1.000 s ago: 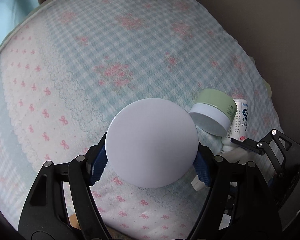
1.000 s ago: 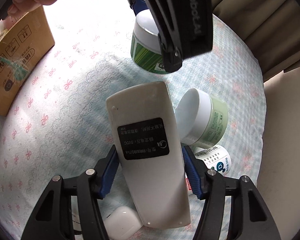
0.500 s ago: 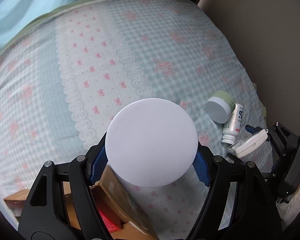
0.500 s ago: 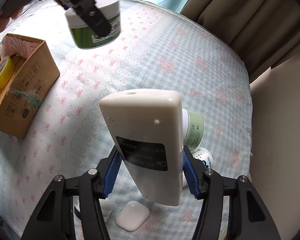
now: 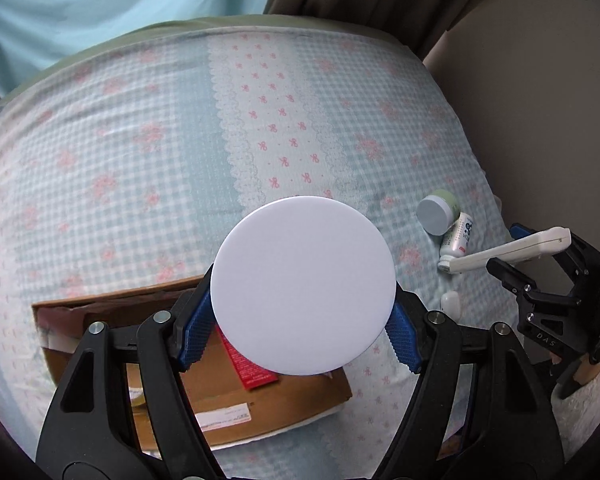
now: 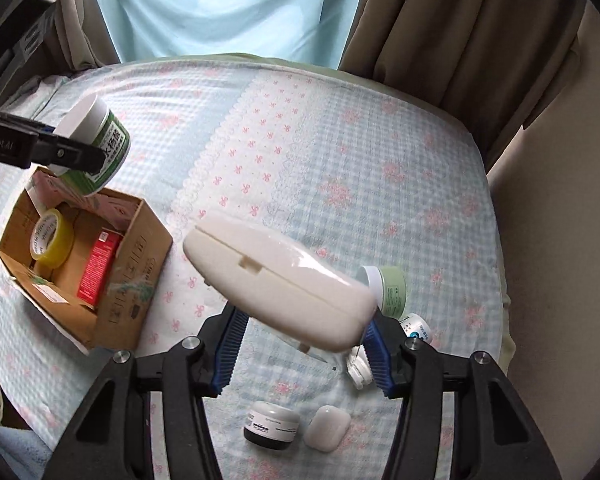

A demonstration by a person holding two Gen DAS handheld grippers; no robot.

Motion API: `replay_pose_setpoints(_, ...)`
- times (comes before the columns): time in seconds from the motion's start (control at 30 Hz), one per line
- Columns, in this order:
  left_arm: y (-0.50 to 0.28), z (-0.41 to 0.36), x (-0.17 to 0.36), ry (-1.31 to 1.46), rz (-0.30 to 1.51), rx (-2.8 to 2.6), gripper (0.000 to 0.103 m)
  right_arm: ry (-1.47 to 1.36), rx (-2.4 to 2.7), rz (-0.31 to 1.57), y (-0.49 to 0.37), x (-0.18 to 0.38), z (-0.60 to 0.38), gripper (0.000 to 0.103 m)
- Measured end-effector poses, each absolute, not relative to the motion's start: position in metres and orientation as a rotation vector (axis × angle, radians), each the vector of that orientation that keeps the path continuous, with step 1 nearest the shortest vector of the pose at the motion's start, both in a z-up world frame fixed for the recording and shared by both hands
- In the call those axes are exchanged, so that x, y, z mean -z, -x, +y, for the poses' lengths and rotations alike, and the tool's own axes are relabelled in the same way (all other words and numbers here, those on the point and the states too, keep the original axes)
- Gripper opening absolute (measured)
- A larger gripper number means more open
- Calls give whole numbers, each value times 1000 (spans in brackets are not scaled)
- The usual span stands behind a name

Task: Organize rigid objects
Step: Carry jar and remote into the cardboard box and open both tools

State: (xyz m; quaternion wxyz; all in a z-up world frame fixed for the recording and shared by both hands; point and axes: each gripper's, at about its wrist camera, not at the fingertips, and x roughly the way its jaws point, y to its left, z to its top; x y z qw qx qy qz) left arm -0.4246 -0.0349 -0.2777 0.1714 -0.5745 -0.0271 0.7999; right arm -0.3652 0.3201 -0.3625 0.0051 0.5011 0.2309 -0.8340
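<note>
left gripper [image 5: 302, 322] clamps jar [image 5: 302, 285] above box [image 6: 148, 236] | right gripper [image 6: 300, 354] closing, remote [image 6: 280, 284] between pads

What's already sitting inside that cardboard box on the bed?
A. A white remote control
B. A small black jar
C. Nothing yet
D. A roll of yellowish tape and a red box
D: the right wrist view looks into the open cardboard box and shows a roll of tape beside a red box; the remote is in the right gripper, off the bed.
</note>
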Motion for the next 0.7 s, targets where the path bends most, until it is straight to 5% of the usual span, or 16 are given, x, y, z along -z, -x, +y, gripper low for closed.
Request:
replay_pose_setpoints(0.37, 356, -159, 228, 1612, -147, -2404, 70, -1487, 2542, 627, 346, 324, 207, 50)
replay_pose_setpoints(0.7, 309, -254, 237, 1671, -192, -2457, 70, -1495, 2466, 501, 339, 344, 112, 50)
